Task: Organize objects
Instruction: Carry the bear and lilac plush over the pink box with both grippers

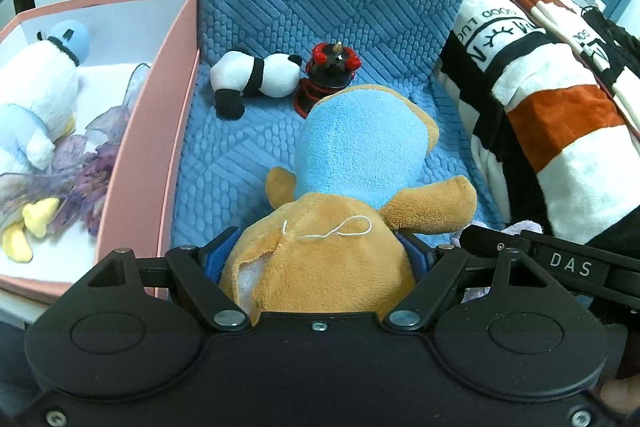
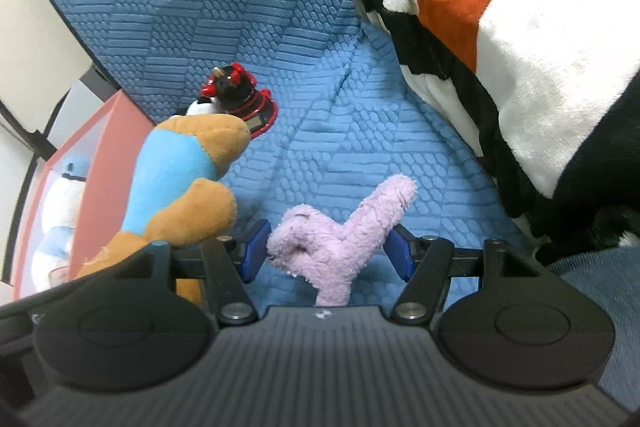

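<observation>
While the left claw (image 1: 320, 247) pinches a brown plush toy w/ a light-blue shirt (image 1: 352, 163) at its lower body, blue pads pressed into both sides, the toy's upper part leans fwd over the blue quilted seat cushion (image 1: 224, 163). Just beyond it lie a panda plush (image 1: 256, 79) on its side and a black-and-red figurine (image 1: 330, 75), the two touching, both near the seat back. To the left, touching the cushion edge, a pink box (image 1: 160, 131) holds a white-and-blue duck plush (image 1: 36, 99) and some purple gauzy fabric (image 1: 88, 179).

Right claw (image 2: 326, 251) is spread, pads either side of a lilac plush toy (image 2: 340, 239) that lies on the cushion; left pad looks to be touching it, right pad close, can't tell if contact. A striped fleece blanket (image 2: 520, 39) (cream, orange, black) is bunched along the cushion's right side.
</observation>
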`<state>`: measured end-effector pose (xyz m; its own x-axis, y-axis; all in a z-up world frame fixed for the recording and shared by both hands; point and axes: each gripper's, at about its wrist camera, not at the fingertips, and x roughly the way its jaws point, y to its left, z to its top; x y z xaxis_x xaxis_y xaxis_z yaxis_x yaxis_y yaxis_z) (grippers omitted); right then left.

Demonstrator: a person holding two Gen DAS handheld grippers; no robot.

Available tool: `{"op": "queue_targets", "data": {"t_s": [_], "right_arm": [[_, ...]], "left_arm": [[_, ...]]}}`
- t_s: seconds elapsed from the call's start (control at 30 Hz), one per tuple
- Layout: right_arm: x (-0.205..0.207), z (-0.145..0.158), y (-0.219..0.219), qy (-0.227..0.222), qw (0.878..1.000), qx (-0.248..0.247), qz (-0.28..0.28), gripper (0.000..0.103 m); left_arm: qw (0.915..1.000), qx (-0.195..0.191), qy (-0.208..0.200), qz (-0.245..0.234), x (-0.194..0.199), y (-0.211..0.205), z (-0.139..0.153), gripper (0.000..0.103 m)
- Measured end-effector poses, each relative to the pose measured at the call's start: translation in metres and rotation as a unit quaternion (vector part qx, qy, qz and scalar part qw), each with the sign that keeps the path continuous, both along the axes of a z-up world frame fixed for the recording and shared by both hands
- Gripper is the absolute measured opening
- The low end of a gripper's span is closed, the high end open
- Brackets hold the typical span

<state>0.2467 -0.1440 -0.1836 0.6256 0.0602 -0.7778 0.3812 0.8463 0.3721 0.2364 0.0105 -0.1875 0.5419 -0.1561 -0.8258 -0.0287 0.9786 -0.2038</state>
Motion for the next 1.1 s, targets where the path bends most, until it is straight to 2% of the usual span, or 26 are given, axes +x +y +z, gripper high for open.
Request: {"op": "queue_targets", "data": {"t_s": [0.23, 0.57, 1.1], "right_arm": [[-0.009, 0.032, 0.006, -0.010, 1.000, 0.018, 0.002, 0.064], [-0.015, 0.077, 0.013, -0.025, 0.999, 0.017, 0.021, 0.064], [-0.005, 0.128, 0.036, -0.048, 0.996, 0.040, 0.058, 0.064]], "left_arm": [[0.9999, -0.008, 0.000, 0.011, -0.015, 0.007, 0.026, 0.080], [0.9982, -0.034, 0.008, 0.049, -0.020, 0.026, 0.054, 0.080], [0.9976, -0.047, -0.013, 0.049, -0.018, 0.057, 0.107, 0.080]]}}
